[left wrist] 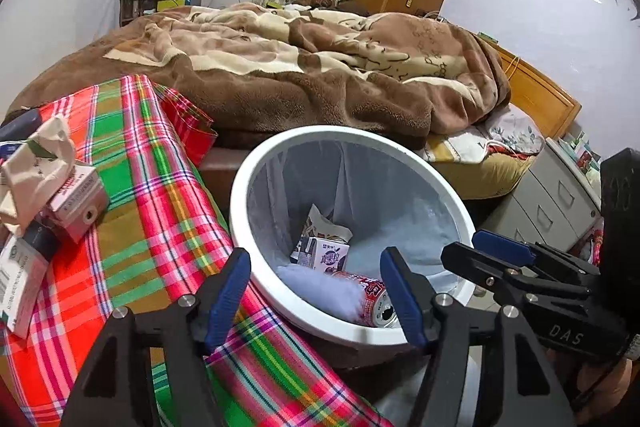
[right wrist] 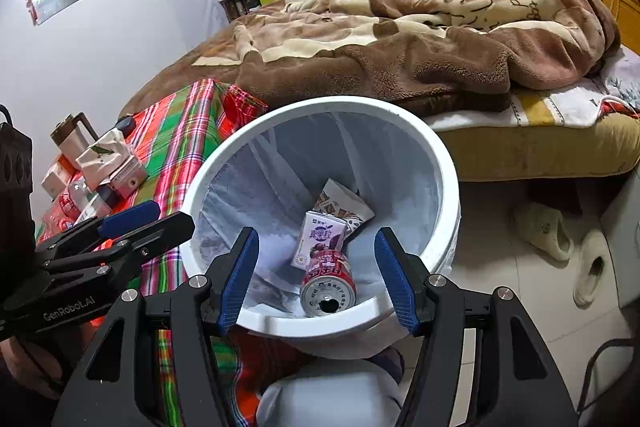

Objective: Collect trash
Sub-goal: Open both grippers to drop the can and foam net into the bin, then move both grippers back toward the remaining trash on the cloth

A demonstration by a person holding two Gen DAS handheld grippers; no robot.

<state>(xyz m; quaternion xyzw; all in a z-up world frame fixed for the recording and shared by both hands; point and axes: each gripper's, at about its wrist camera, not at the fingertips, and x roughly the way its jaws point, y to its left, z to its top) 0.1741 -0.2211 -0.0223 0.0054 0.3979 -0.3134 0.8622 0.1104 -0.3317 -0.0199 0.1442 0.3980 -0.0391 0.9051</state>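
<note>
We are holding both tongs tilted down over the white trash bin (right wrist: 444, 163): left tongs (left wrist: 316, 291) and right tongs (right wrist: 316, 277) both spread, pinching nothing. The red drink can (right wrist: 329, 277) is lying on its side inside, opened top facing us, beside a purple milk carton (right wrist: 320, 239). Only the right view is showing slippers (right wrist: 544, 231) on the floor; the left is showing more cartons (left wrist: 78, 203) on the plaid tabletop (left wrist: 152, 187).

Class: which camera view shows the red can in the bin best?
The right wrist view: the can lies whole in the bin, its opened top facing the camera. In the left wrist view, the left gripper's finger and a white lump partly hide it.
</note>
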